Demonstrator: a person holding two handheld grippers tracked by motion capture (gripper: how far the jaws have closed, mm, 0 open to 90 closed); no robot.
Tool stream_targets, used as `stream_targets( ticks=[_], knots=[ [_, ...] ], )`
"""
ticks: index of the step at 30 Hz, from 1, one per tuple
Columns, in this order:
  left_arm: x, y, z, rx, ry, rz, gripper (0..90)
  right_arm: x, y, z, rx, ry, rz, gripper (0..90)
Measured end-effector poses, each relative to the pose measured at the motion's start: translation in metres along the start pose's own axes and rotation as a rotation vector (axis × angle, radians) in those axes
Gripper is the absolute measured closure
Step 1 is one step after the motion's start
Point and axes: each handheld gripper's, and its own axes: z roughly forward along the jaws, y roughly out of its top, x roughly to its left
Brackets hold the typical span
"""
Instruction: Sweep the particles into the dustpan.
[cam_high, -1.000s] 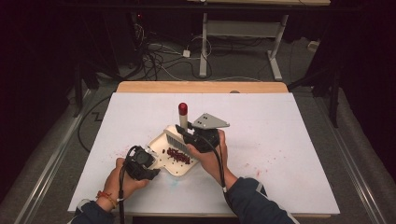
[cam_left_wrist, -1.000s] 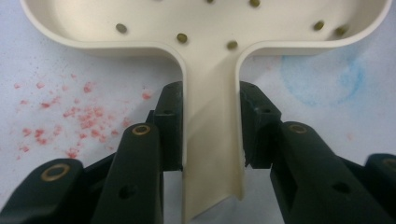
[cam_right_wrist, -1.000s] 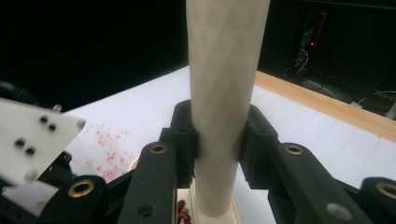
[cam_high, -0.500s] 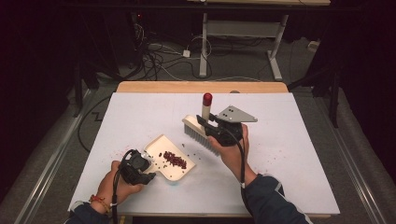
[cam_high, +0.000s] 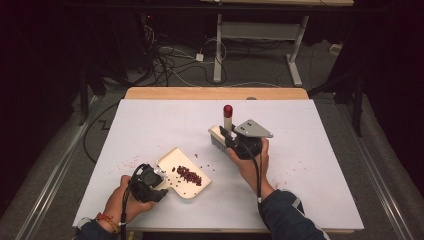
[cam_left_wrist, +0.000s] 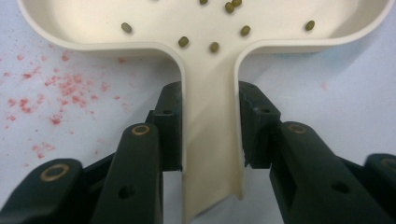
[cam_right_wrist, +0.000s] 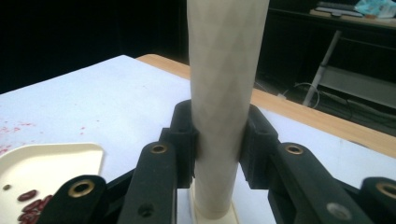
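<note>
In the left gripper view the dustpan (cam_left_wrist: 210, 116) runs off the top edge of the frame and its handle end is cut by the bottom edge. In the right gripper view the brush handle (cam_right_wrist: 224, 93) leaves the frame at the top, its red tip unseen, and the bristles are hidden below the jaws.

My table (cam_high: 320, 165) is a big white top with a strip of bare wood along the far edge. A cream dustpan (cam_high: 170, 161) lies flat on it near my left side, with a little heap of dark red beans (cam_high: 188, 174) inside it and a few more beans loose on the white top just past it. Small red smudges (cam_left_wrist: 65, 88) mark the white top beside the dustpan, and more red specks (cam_high: 295, 167) are spread over by my right side.
</note>
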Motion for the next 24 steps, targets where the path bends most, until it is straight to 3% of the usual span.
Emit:
stream_targets(
  ticks=[2, 3, 4, 5, 7, 8, 10, 20, 24],
  knots=[
    [0.000, 0.000, 0.000, -0.002, 0.000, -0.002, 63.7, 0.011, 0.000, 0.003, -0.001, 0.016, -0.022, 70.4],
    [0.000, 0.000, 0.000, 0.000, -0.001, 0.000, 63.7, 0.023, 0.000, 0.005, 0.001, 0.027, -0.059, 70.2],
    [0.000, 0.000, 0.000, 0.001, -0.001, -0.001, 63.7, 0.023, 0.000, 0.005, 0.001, 0.027, -0.059, 70.2],
    [0.000, 0.000, 0.000, -0.001, -0.001, -0.003, 63.7, 0.037, 0.000, 0.007, 0.004, 0.059, -0.073, 70.0],
    [0.000, 0.000, -0.001, -0.004, -0.005, -0.007, 63.7, 0.042, 0.000, 0.007, 0.001, 0.070, -0.075, 69.9],
    [0.000, 0.000, 0.000, -0.004, -0.005, -0.008, 63.7, 0.053, 0.000, 0.006, -0.009, 0.112, -0.058, 69.9],
    [0.000, 0.000, 0.001, -0.006, -0.004, -0.008, 63.7, 0.060, 0.000, 0.004, -0.017, 0.143, -0.038, 70.0],
    [-0.002, 0.000, 0.001, -0.004, 0.000, -0.014, 63.7, 0.075, 0.001, -0.005, -0.055, 0.230, -0.012, 70.4],
    [-0.001, 0.000, 0.000, -0.005, -0.008, -0.015, 63.7, 0.076, 0.003, -0.008, -0.063, 0.232, -0.013, 70.4]
  ],
)
